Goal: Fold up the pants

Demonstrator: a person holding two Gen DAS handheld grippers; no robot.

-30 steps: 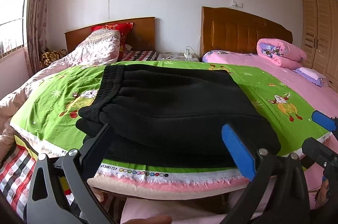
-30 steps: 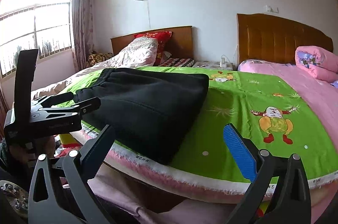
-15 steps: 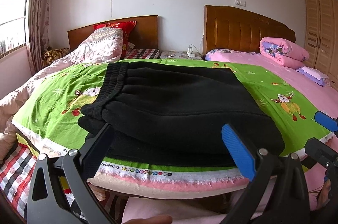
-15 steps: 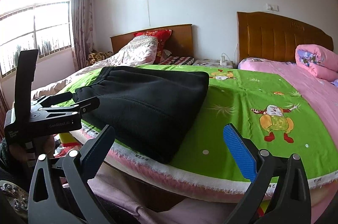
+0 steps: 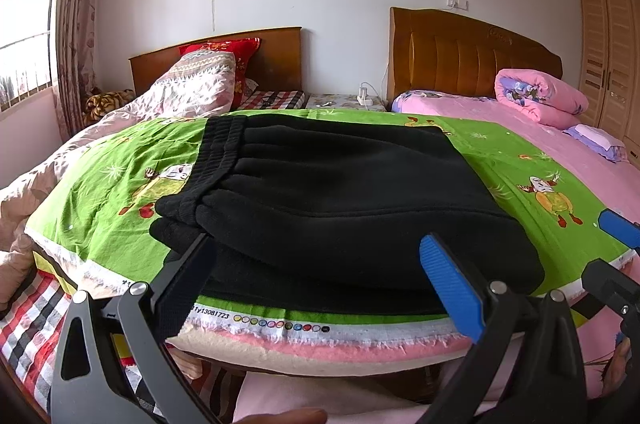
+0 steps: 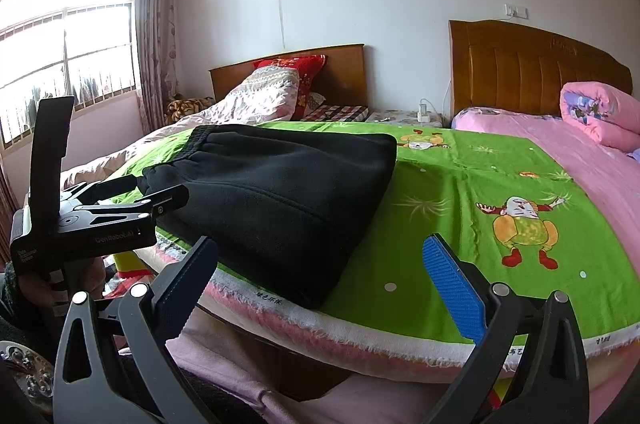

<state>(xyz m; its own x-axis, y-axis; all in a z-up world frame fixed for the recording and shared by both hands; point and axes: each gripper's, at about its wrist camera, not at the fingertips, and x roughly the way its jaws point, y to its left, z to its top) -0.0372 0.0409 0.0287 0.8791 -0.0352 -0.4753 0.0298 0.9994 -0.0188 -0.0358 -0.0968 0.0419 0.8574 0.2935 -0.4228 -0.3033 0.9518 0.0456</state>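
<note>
Hovering just short of the pants (image 5: 344, 208), the left gripper (image 5: 320, 276) gapes wide, empty — folded black bundle dead ahead on the green sheet (image 5: 516, 164), its long side running crosswise. Right of the pants, the right gripper (image 6: 324, 284) is wide too — farther off.

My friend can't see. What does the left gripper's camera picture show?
Folded black pants lie on a green cartoon sheet at the bed's near edge. The left gripper hangs open just in front of them, holding nothing. Behind are two wooden headboards and a rolled pink quilt.
</note>
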